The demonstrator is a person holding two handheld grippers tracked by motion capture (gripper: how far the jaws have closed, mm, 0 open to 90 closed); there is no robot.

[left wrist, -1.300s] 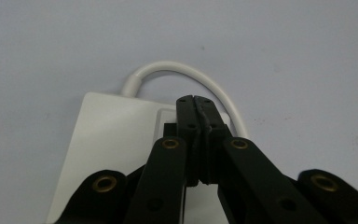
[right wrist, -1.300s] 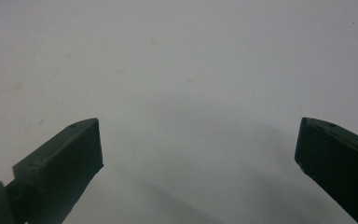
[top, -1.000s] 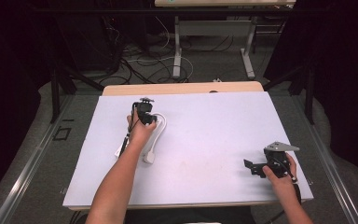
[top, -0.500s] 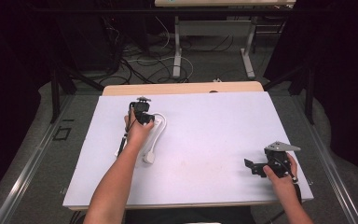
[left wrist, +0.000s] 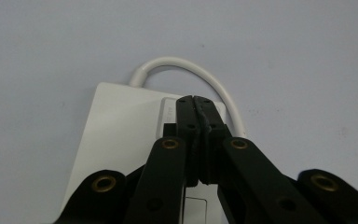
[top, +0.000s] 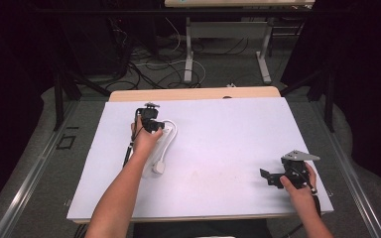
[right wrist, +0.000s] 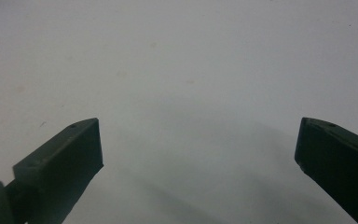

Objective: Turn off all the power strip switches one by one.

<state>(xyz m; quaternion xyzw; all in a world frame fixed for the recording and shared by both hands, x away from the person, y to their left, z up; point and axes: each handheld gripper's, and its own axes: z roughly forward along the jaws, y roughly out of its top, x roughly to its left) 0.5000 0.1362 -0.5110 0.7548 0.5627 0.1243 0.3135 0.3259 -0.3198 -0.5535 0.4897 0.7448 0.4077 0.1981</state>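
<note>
Jaws of the left gripper (left wrist: 196, 100) are pinched together right over the white power strip (left wrist: 121, 135) lying flat on the left part of the table (top: 228, 129), its cable (left wrist: 191, 70) looping beyond, while the right gripper (right wrist: 198, 154) sits wide apart over bare tabletop.

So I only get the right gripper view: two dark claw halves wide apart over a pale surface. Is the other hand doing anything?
Observer: Yes. The left claw is shut, with its tips over a raised rectangular part of a white power strip. I cannot tell whether it is pressing.
Operator: Is that strip plugged in?
Observer: No. Its white plug lies loose on the table, beside the person's left forearm.
Operator: And where is my claw in all that?
Observer: The right claw is near the table's front right corner, well apart from the strip.
</note>
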